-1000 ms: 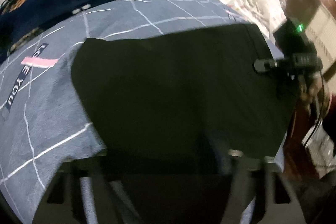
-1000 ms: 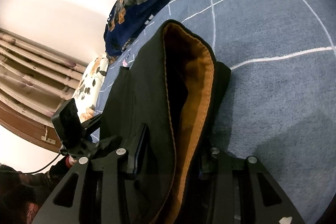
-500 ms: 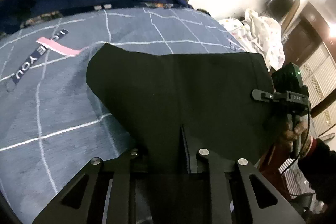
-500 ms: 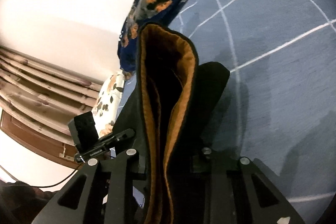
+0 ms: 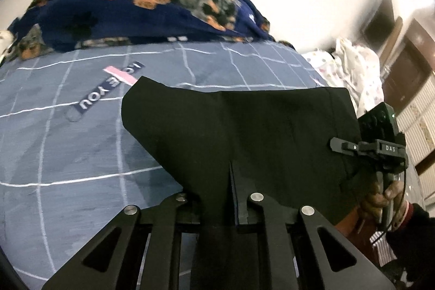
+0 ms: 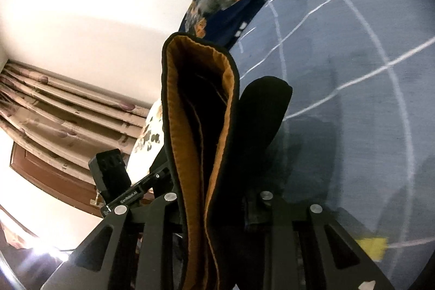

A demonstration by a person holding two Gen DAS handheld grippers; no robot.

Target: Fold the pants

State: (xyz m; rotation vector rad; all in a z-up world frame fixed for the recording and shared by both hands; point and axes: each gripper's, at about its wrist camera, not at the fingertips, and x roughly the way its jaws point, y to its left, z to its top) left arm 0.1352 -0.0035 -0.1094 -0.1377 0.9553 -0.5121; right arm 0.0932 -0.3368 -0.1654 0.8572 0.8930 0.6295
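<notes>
Black pants hang stretched between both grippers above the grey-blue bedsheet. My left gripper is shut on the near edge of the black cloth, which spreads away from it toward the bed. In the right wrist view the pants' waistband, black outside with an orange-brown lining, stands up between the fingers of my right gripper, which is shut on it. The right gripper's body, held by a person's hand, shows at the cloth's right edge in the left wrist view. The left gripper's body shows at the left of the right wrist view.
A dark blue blanket with orange and grey print lies bunched along the far side of the bed. White spotted bedding sits at the right end. Curtains and a wooden frame are beyond the bed. A yellow scrap lies on the sheet.
The left gripper's jaws closed on the pants' edge and lifted it. Both grippers rose and drew the cloth up off the sheet; the waistband now stands more upright in the right gripper.
</notes>
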